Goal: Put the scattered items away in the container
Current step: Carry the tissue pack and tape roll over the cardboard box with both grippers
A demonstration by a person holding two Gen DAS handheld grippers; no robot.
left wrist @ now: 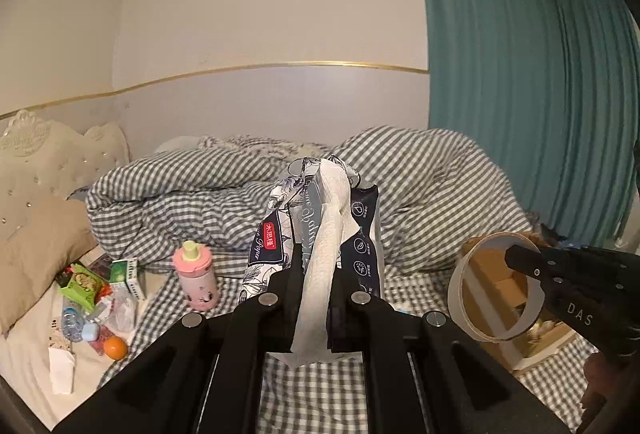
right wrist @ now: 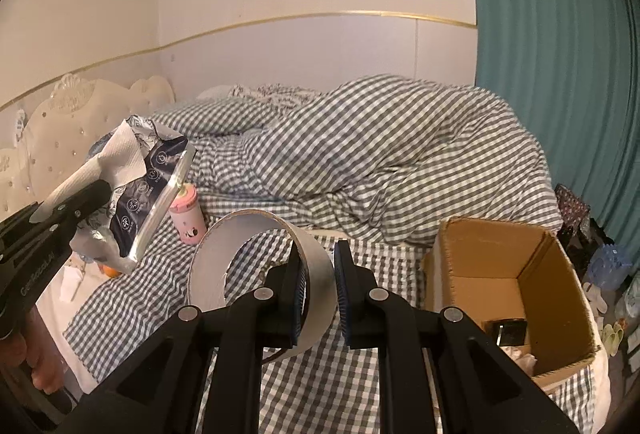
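Note:
My left gripper [left wrist: 318,266] is shut on a white tissue sheet [left wrist: 328,218] that sticks out of a dark blue floral tissue pack [left wrist: 280,234]. The pack hangs from it in the air above the bed. From the right wrist view this gripper [right wrist: 100,192] and the tissue pack [right wrist: 156,190] sit at the left. My right gripper [right wrist: 319,254] is shut on the wall of a wide beige tape ring [right wrist: 208,270], one finger inside and one outside. The left wrist view has that ring [left wrist: 456,282] and the right gripper [left wrist: 520,258] at its right. An open cardboard box [right wrist: 560,274] stands on the bed to the right.
A pink bottle [left wrist: 196,274] stands on the checked sheet. Near the pillow lie a green packet [left wrist: 82,284], a green-white carton [left wrist: 128,274], a small water bottle [left wrist: 74,322] and an orange [left wrist: 115,348]. A bunched checked duvet [right wrist: 380,146] fills the back, with a teal curtain [right wrist: 560,74] at the right.

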